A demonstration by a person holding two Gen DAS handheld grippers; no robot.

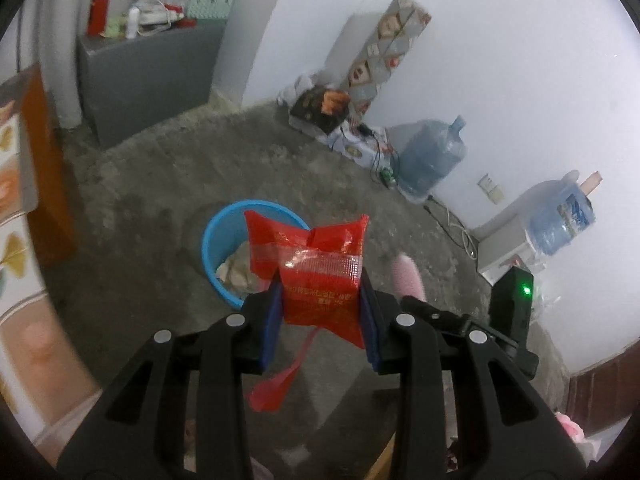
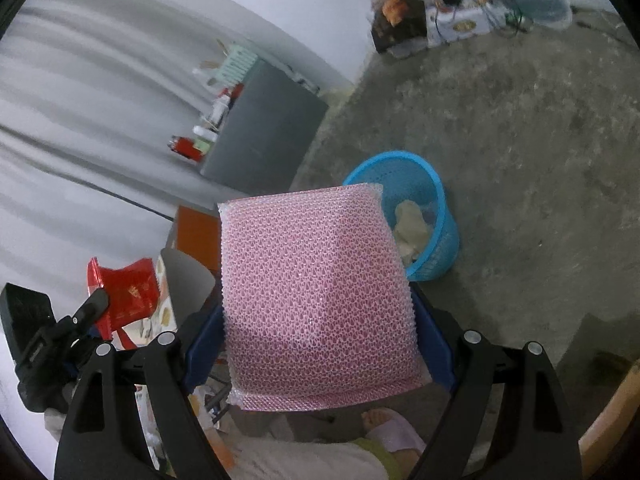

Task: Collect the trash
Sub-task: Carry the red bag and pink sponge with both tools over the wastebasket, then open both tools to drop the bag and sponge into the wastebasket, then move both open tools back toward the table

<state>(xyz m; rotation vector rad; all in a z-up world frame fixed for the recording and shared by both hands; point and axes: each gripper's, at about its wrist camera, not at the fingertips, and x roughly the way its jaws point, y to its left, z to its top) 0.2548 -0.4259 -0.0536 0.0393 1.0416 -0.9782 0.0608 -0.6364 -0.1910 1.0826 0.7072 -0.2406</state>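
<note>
My left gripper (image 1: 320, 304) is shut on a red foil snack packet (image 1: 316, 268), which sticks up between the blue pads; a torn red strip (image 1: 280, 384) dangles below it. Just beyond it on the floor stands a blue plastic basket (image 1: 218, 240) with crumpled paper inside. My right gripper (image 2: 320, 320) is shut on a pink mesh scouring sponge (image 2: 316, 296), held by its two sides. The same blue basket (image 2: 440, 232) stands just beyond the sponge's upper right corner. The left gripper with the red packet (image 2: 124, 292) shows at the left of the right wrist view.
Grey concrete floor (image 1: 160, 184) surrounds the basket. A grey cabinet (image 1: 148, 80) with bottles stands at the back left, boxes and cables (image 1: 340, 120) and two water jugs (image 1: 432, 156) along the white wall. A foot in a light slipper (image 2: 392, 428) is below the right gripper.
</note>
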